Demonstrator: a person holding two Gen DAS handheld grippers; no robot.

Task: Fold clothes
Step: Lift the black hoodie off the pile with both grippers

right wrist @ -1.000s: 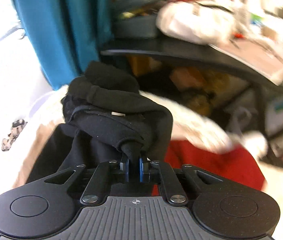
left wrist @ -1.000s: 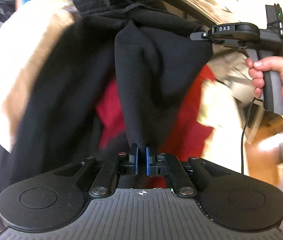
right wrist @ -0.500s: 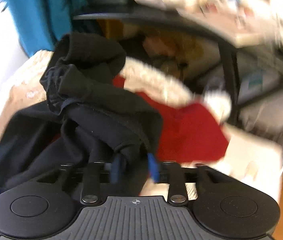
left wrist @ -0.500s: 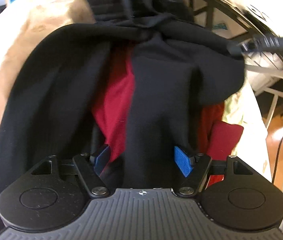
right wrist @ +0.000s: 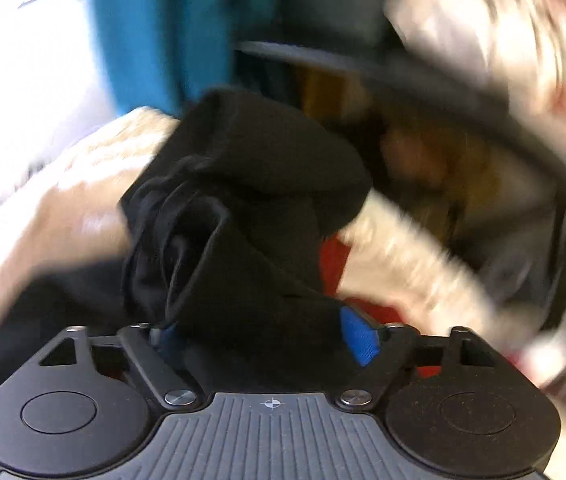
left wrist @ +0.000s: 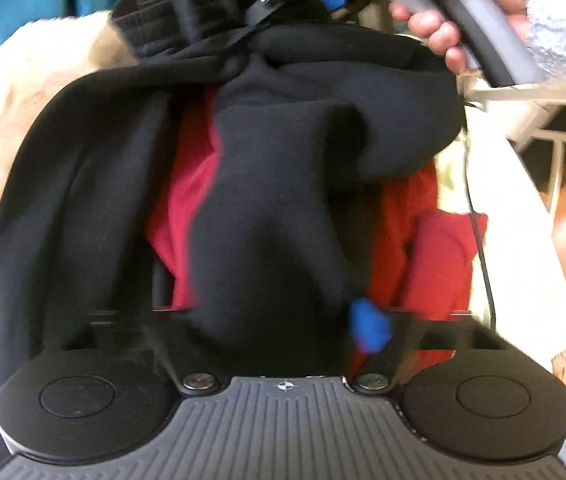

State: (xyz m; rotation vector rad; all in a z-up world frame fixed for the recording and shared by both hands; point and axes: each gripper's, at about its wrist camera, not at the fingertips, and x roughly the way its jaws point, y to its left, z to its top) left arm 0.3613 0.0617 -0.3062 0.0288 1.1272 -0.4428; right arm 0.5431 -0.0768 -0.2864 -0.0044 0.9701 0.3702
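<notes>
The black garment [left wrist: 275, 208], soft, limp and thick, is seen slumped between both sets of spread jaws, the left gripper [left wrist: 279, 324] just closing, the right gripper [right wrist: 267, 336] just opening, neither visibly pinching; a hem edge would likely serve best.

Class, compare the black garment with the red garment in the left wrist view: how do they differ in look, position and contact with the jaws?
1. The black garment is dark and lies on top; the red garment is bright and lies underneath, showing only in gaps.
2. The black garment runs between the jaws of the left gripper, which have just been closing; the red garment lies beyond them.
Both are soft, crumpled and unfolded.
</notes>
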